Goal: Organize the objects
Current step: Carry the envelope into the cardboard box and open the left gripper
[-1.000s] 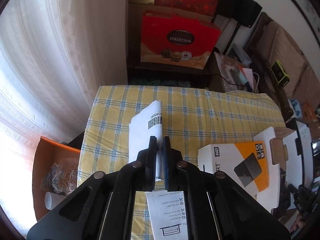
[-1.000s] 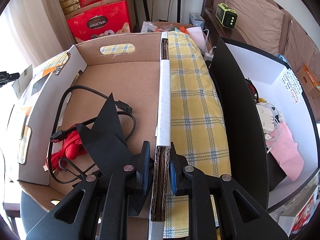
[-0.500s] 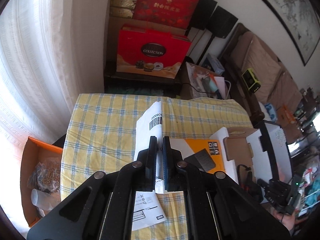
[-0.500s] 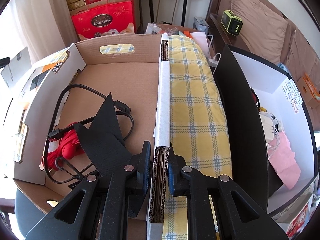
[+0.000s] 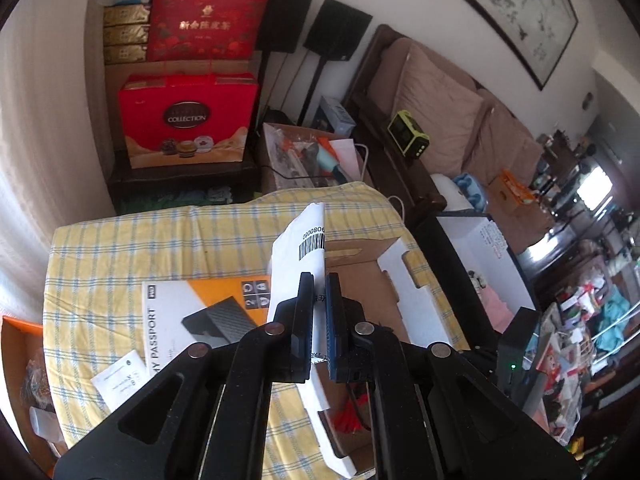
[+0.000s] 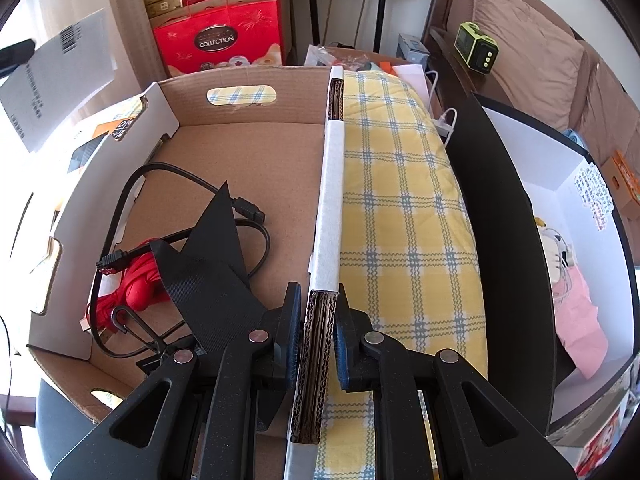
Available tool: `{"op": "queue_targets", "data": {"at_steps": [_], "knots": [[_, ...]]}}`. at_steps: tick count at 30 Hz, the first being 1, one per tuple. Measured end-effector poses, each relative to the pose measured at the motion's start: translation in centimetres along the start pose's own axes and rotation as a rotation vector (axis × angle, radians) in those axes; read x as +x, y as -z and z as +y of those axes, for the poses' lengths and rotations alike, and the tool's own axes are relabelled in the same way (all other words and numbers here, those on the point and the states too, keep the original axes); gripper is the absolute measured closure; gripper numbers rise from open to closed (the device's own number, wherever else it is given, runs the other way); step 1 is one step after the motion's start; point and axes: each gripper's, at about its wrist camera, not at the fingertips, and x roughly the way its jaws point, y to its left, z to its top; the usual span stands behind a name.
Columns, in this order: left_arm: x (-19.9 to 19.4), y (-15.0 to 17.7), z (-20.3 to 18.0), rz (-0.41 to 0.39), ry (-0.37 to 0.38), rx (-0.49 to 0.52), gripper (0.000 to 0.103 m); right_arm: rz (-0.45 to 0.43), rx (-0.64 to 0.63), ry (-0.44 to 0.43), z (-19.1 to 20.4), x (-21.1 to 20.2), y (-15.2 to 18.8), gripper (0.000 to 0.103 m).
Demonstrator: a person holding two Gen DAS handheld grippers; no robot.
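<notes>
Left wrist: white barcoded leaflet [image 5: 298, 256] pinched in tool [image 5: 319, 280].

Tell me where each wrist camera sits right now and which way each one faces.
Left wrist: rides behind the left gripper, looking down over the yellow checked cloth and WD box; its fingers pinch a barcoded white paper.
Right wrist: rides behind the right gripper, looking along the cardboard box wall it clamps; cables lie inside.
Shared: paper, cardboard box, checked cloth, red COLLECTION box.
</notes>
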Motion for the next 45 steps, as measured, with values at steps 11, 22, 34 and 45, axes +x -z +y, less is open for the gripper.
{"op": "queue_targets", "data": {"at_steps": [11, 22, 34, 45], "knots": [[6.1, 0.0, -4.4, 0.058, -0.013, 0.025, 0.098, -0.001, -0.009, -0.005, -0.1, 0.0, 0.3, 0.09], [11.8, 1.7, -7.3, 0.133, -0.052, 0.058, 0.097, 0.002, -0.003, -0.011, -0.2, 0.0, 0.2, 0.09], [9.6, 2.1, -5.7, 0.132, 0.014, 0.027, 0.076, 0.003, -0.006, -0.008, -0.1, 0.0, 0.2, 0.09], [5.4, 2.2, -1.1, 0.09, -0.031, -0.016, 0.046, 0.006, -0.008, -0.011, -0.1, 0.1, 0.4, 0.09]]}}
